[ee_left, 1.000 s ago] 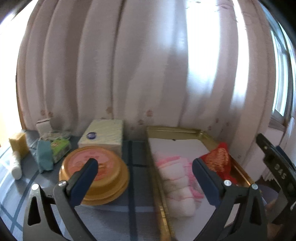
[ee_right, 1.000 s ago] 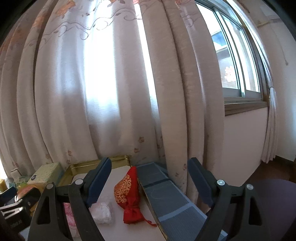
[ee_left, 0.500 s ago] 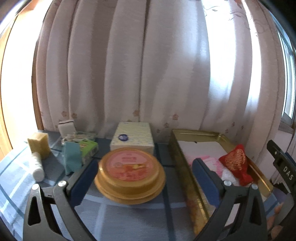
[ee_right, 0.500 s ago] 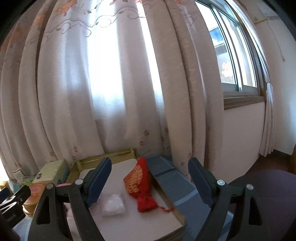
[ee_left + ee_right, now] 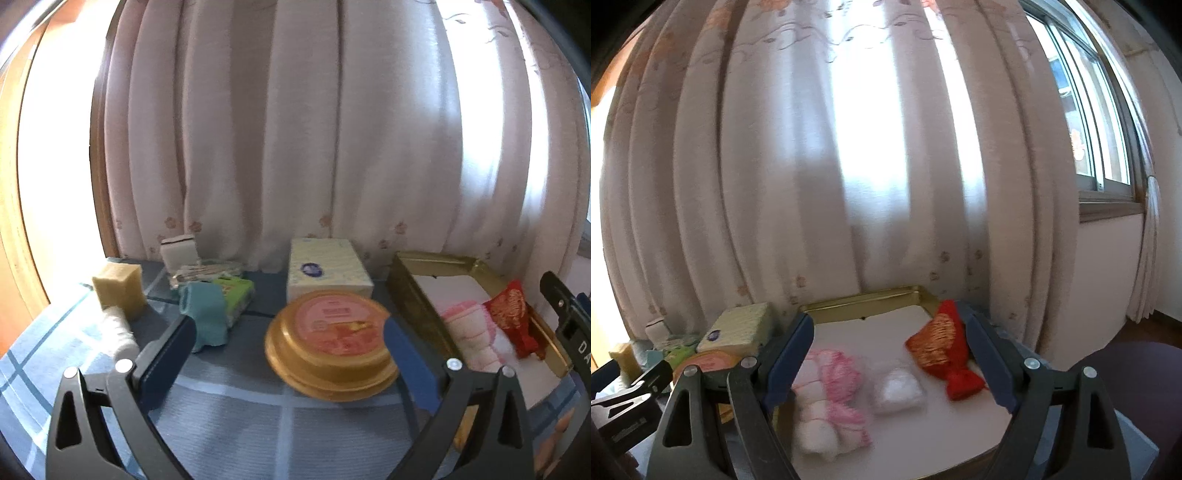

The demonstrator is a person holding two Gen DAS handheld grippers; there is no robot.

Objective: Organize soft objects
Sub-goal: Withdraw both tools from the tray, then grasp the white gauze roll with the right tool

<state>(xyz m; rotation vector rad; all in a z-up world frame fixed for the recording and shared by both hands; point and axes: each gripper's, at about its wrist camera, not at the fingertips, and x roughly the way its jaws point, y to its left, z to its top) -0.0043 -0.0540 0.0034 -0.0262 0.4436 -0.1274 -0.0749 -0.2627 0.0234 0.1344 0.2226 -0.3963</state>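
Inside gold tray point(image 5: 871, 297), on its white liner: pink-and-white fluffy bundle point(image 5: 829, 400) lying lengthwise at left; small white soft packet point(image 5: 899, 389) in middle; red-and-gold drawstring pouch point(image 5: 945, 350) tilted against right rim, tied end nearest camera.

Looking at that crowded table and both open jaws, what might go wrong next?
Reaching for the teal cloth, the left gripper might knock the round gold tin standing right beside it. The cloth also leans against the green packet, so both might get pinched together. The gold tray already holds three soft items, leaving less room.
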